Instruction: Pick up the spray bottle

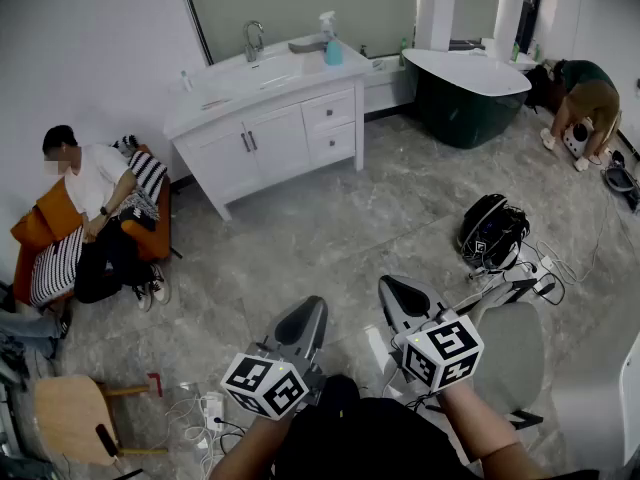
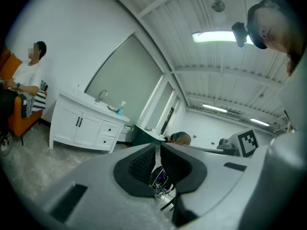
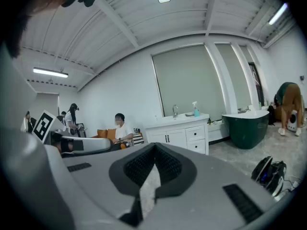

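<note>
The spray bottle [image 1: 331, 40], pale blue with a white trigger head, stands on the right end of the white vanity top [image 1: 225, 93], beside the sink tap, far across the room. It shows small in the left gripper view [image 2: 121, 109] and in the right gripper view [image 3: 195, 109]. My left gripper [image 1: 311, 305] and right gripper [image 1: 391, 287] are held side by side low in the head view, well short of the vanity. Both are shut with nothing between the pads [image 2: 144, 166], and both point roughly level toward the vanity.
A person sits on an orange sofa [image 1: 30, 230] at the left. A dark green bathtub [image 1: 470, 103] stands right of the vanity, with a person crouching [image 1: 588, 96] beyond it. A black bag [image 1: 490, 233] and cables lie on the floor at right. A grey chair [image 1: 515, 353] and wooden stool [image 1: 65, 418] are near me.
</note>
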Tool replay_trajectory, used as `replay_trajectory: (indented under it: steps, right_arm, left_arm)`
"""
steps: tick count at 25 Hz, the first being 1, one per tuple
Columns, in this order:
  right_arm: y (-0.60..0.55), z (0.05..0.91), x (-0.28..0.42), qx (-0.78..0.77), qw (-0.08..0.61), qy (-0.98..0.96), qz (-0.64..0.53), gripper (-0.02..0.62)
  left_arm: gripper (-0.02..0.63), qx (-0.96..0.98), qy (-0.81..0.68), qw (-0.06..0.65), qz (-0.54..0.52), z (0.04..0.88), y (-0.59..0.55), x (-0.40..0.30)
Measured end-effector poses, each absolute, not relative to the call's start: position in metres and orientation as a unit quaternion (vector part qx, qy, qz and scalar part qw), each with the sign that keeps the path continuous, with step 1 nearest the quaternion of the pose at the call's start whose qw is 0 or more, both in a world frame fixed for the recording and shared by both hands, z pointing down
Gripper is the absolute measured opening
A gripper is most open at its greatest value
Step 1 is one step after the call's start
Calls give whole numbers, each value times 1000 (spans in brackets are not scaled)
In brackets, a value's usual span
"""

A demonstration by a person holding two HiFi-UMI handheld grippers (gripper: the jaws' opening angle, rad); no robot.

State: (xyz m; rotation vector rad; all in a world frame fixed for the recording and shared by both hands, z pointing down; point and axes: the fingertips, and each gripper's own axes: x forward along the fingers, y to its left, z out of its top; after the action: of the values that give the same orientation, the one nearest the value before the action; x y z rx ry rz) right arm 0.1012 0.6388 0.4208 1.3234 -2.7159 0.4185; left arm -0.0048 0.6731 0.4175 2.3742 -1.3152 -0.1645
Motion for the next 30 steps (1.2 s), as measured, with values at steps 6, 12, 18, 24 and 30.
replay_trajectory:
  steps: [6,12,18,24,30]
  right_arm:
    - [612,423,100,439,47,-887,134,6]
    - [575,428,85,448,58,-881,138,6]
    - [530,427,67,459,40,-875,149,6]
    - [495,426,47,460,43,-874,149,6]
    - [465,424,32,460,43,-875,143,6]
  left_arm:
    - [28,863,-457,205,-60,412,640,-2]
    - [29,868,-443,212,-69,411,597,-15]
    - [28,872,-435,216,-63,413,554,-32]
    - [28,874,-429,218,-64,412,515,-50]
    - [28,880,-420,213,-64,410,487,-62]
